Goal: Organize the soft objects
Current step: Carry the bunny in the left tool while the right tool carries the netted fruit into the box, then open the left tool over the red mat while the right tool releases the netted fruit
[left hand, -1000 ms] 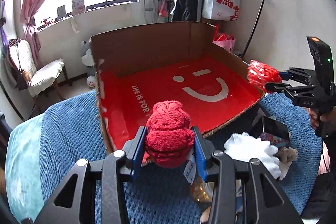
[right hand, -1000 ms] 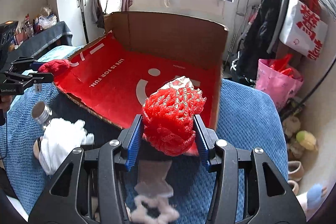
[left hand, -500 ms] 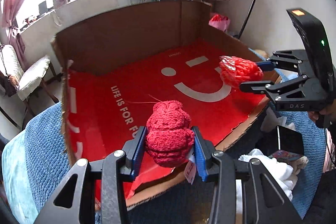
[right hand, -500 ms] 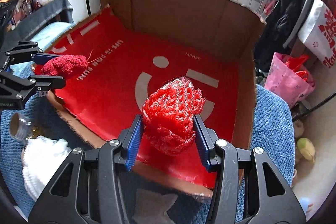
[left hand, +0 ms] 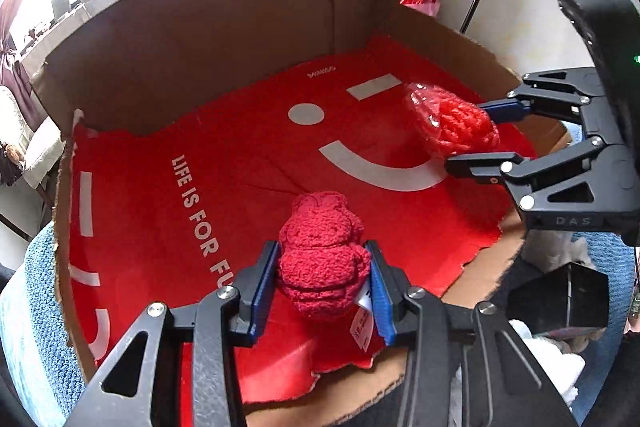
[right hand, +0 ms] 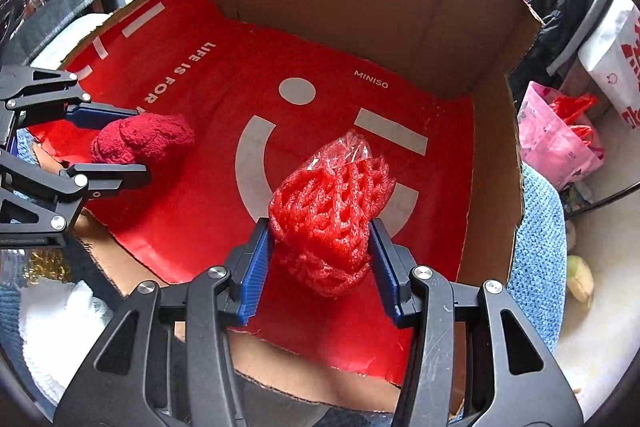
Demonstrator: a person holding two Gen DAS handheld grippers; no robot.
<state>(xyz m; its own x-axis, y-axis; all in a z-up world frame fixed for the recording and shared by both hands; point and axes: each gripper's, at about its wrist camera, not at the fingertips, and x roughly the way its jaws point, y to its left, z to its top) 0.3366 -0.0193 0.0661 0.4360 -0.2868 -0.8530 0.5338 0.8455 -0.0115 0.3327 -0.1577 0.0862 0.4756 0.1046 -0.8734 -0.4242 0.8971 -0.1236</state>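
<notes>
The left hand-held gripper (left hand: 323, 285) has matt black frame parts with bright metal screws and ribbed blue plastic pads; it clamps a dark red fuzzy knit bundle (left hand: 322, 263), rough and woolly. The right hand-held gripper (right hand: 320, 267) pinches a red foam net (right hand: 330, 223), open-meshed, with glossy crinkled plastic film at its top. The cardboard box (left hand: 224, 39) shows matt brown walls, a torn edge, and a smooth red printed floor. Beneath lies a blue nubby cloth (right hand: 540, 227).

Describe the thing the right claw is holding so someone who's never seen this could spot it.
Find the big cardboard box with the red smiley-face lining. Above its floor, the right claw grips a bright red foam net bundle with crinkly plastic on top. The other held item, a dark red fuzzy knit, is not open mesh.
</notes>
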